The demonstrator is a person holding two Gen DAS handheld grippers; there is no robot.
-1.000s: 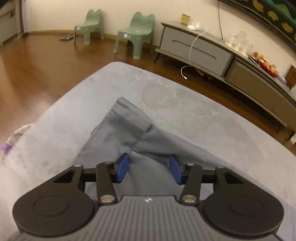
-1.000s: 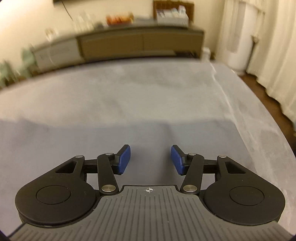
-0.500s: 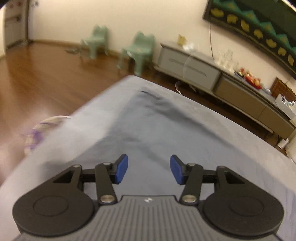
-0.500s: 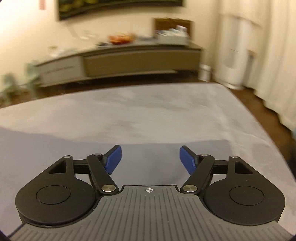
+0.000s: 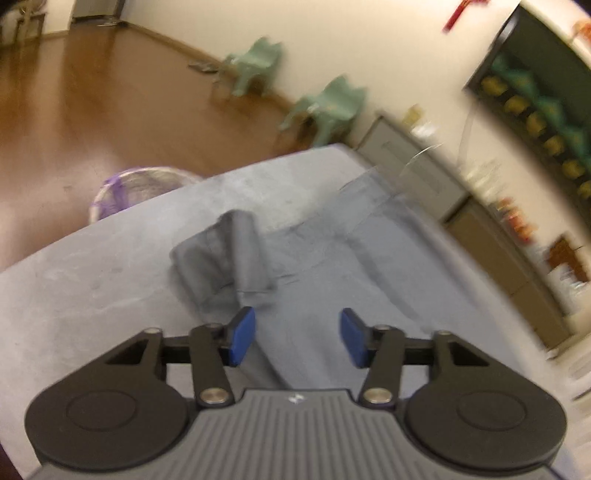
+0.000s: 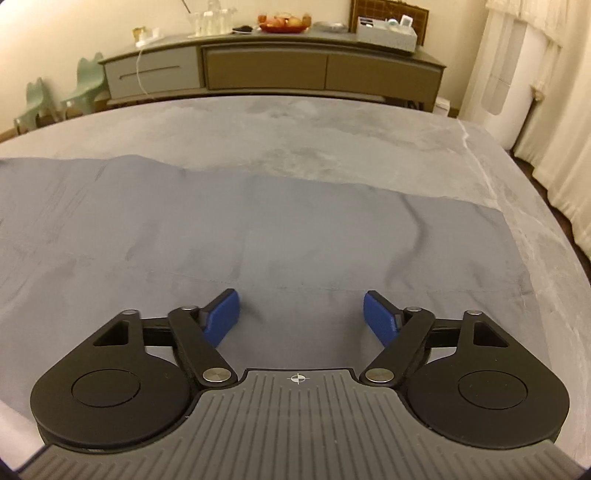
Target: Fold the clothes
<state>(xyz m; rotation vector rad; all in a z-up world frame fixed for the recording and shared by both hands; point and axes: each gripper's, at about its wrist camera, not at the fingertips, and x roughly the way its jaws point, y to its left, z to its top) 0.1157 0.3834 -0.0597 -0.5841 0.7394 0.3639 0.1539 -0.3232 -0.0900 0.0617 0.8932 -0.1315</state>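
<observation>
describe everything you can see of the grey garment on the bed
The grey garment is a plain, soft, matte fabric lying spread mostly flat on the grey bed cover, with shallow wrinkles and a stitched seam running across it. In the right wrist view its right edge ends straight, short of the bed's edge. In the blurred left wrist view one end is bunched into a rolled, folded-over lump. Neither hand-held gripper's pads press on it.

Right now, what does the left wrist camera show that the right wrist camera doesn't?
Only the left wrist view shows the folded-over sleeve and a purple-trimmed basket on the wooden floor. Only the right wrist view shows the garment's straight hem, a white curtain and a fruit plate. Both show the grey garment on the grey bed, the sideboard and green chairs.
</observation>
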